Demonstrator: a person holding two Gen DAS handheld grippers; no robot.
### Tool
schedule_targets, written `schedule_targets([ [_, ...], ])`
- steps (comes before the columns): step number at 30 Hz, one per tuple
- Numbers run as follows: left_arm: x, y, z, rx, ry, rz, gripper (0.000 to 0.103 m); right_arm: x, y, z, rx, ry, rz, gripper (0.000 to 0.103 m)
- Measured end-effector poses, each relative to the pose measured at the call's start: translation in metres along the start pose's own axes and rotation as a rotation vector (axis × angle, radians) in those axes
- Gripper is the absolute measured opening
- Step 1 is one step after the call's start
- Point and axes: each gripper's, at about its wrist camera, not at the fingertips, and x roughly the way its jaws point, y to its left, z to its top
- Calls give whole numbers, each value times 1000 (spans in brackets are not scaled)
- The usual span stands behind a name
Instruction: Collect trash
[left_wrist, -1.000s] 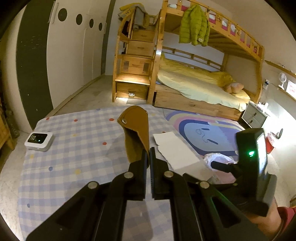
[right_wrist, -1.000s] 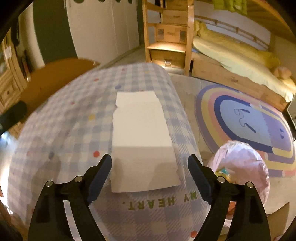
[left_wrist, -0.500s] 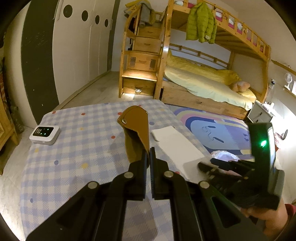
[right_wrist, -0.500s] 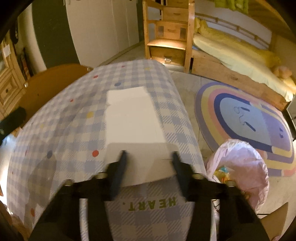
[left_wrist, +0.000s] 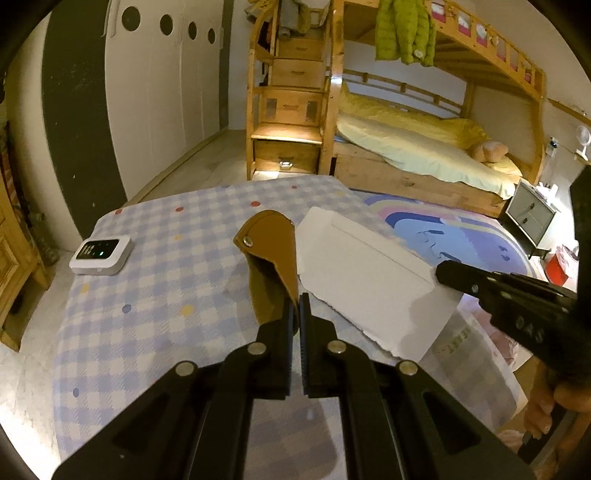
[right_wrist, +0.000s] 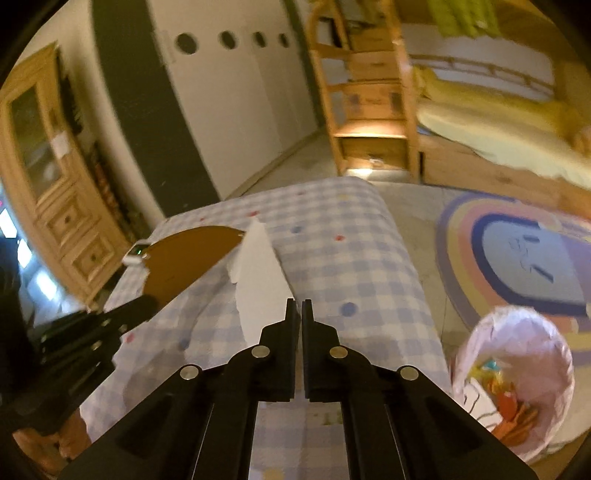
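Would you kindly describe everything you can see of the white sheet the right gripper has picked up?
The white sheet looks like stiff paper or thin card, plain, with a straight crease along it and a ragged, torn near edge. The shut right gripper pinches one end. It is tilted, its gripped end raised off the checked tablecloth. Whether its far end touches the cloth is unclear. It lies beside the brown piece.

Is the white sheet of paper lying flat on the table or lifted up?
Lifted. The right tool is shut on the white sheet, whose near end is raised off the checked tablecloth.
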Motion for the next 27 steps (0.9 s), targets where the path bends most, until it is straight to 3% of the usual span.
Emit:
schedule_targets([
  [6,0,9,-8,-13,37,24,1,-1,35,-4,-131,-21,34,4],
  [17,-10,33,-33,-73,94,59,1,16,79,-5,-182,35,105,14],
  [20,-12,39,-38,-82,109,68,1,24,88,-7,-199,66,86,16],
  [22,-16,43,-41,-83,103,76,1,30,90,-7,-197,84,59,22],
  [24,-22,46,-42,-81,86,91,1,32,89,-7,-186,91,41,39],
  [26,-28,51,-43,-83,67,103,1,33,87,-7,-171,94,34,46],
  [27,-31,53,-43,-88,56,110,1,34,85,-8,-167,99,31,57],
])
